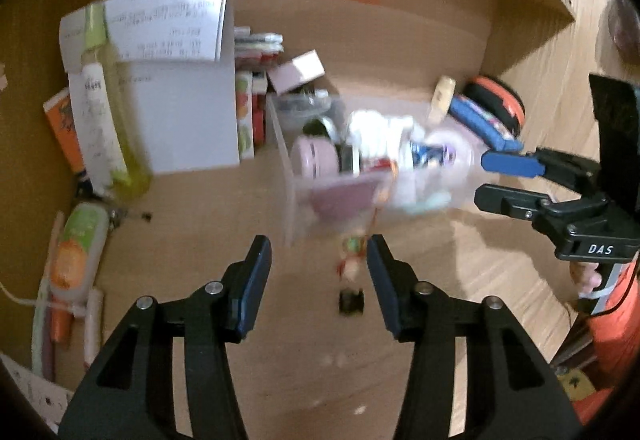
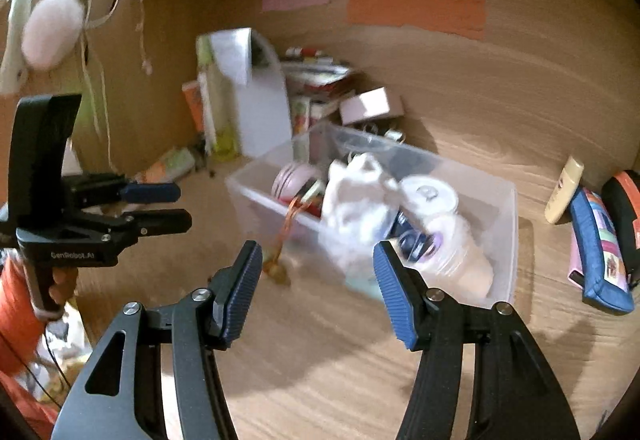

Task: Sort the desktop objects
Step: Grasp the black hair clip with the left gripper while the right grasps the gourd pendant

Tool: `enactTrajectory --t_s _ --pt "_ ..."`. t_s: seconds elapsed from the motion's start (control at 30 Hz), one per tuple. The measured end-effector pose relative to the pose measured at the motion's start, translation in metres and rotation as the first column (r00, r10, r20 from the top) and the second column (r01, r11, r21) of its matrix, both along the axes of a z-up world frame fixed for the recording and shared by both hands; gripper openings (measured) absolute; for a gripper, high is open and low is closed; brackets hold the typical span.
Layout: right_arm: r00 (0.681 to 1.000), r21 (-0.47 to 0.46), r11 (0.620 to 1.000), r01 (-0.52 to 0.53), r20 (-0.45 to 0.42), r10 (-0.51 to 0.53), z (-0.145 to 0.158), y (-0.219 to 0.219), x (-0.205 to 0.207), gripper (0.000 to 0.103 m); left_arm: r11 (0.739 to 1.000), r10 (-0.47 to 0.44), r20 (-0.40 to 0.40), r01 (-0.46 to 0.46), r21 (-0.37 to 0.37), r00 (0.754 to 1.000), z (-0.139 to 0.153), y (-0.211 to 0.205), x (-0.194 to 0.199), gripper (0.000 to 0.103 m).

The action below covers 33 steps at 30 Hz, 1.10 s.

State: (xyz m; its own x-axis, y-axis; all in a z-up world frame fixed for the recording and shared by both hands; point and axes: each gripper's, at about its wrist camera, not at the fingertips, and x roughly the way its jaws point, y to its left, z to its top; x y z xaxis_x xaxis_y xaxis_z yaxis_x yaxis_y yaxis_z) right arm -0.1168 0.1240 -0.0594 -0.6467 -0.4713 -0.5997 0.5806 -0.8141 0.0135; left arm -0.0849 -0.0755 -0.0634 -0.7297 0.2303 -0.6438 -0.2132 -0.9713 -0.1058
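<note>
Blue pencil case [image 2: 600, 252] (right view clearest)

Bare bench [image 2: 320, 352] wood runs open across the near side, in front of both sets of fingers.

Mid-scene, a clear plastic bin [image 2: 508, 240] blocks the way forward; it is heaped with a white cloth [image 2: 352, 200], a pink round case [image 2: 294, 176] and a tin [image 2: 430, 196]. An orange cord with a charm [image 2: 280, 264] trails over its near wall onto the wood.

Left: open strip between bin and a white box [image 1: 188, 112], with tubes [image 1: 76, 252] lying along the left edge.

Right: gap between bin and blue pencil case [image 2: 596, 252]; a cream bottle [image 2: 564, 196] leans behind.

Far: books [image 2: 316, 76] and a pink carton [image 2: 368, 106] crowd the back wall.
</note>
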Motion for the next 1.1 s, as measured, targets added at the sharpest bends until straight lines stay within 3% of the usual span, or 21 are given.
enactTrajectory --t_s 0.17,0.27,0.33,0.43,0.8,0.87,0.93,1.1 --pt "1.0 0.047 0.999 -0.009 -0.02 0.01 -0.019 -0.011 0.014 0.054 0.999 -0.032 0.046 0.033 -0.024 0.998 -0.017 0.013 0.005 0.048" --pt "1.0 0.085 0.996 -0.013 -0.003 0.013 -0.03 -0.019 0.013 0.054 0.996 -0.069 0.077 0.072 -0.047 0.995 -0.028 0.027 0.003 0.031" --pt "1.0 0.108 0.994 -0.02 0.015 0.018 -0.035 -0.023 0.01 0.054 0.994 -0.094 0.1 0.099 -0.047 0.991 -0.035 0.033 0.001 0.027" --pt "0.999 0.129 0.991 -0.038 0.037 0.034 -0.038 -0.028 0.004 0.054 0.991 -0.112 0.124 0.12 -0.065 0.986 -0.041 0.04 -0.004 0.027" --pt "0.993 0.175 0.98 -0.093 0.091 0.078 -0.052 -0.055 -0.023 0.053 0.993 -0.113 0.152 0.118 -0.026 0.982 -0.048 0.031 -0.014 0.021" --pt "0.991 0.185 0.977 -0.103 0.102 0.085 -0.055 -0.062 -0.029 0.048 0.992 -0.115 0.164 0.121 -0.031 0.98 -0.05 0.032 -0.015 0.021" --pt "0.988 0.194 0.974 -0.119 0.123 0.096 -0.058 -0.07 -0.034 0.034 0.99 -0.122 0.164 0.131 -0.046 0.979 -0.051 0.034 -0.015 0.022" --pt "0.984 0.229 0.966 -0.116 0.161 0.08 -0.072 -0.084 -0.047 0.031 0.991 -0.119 0.17 0.128 -0.041 0.978 -0.053 0.031 -0.018 0.022"
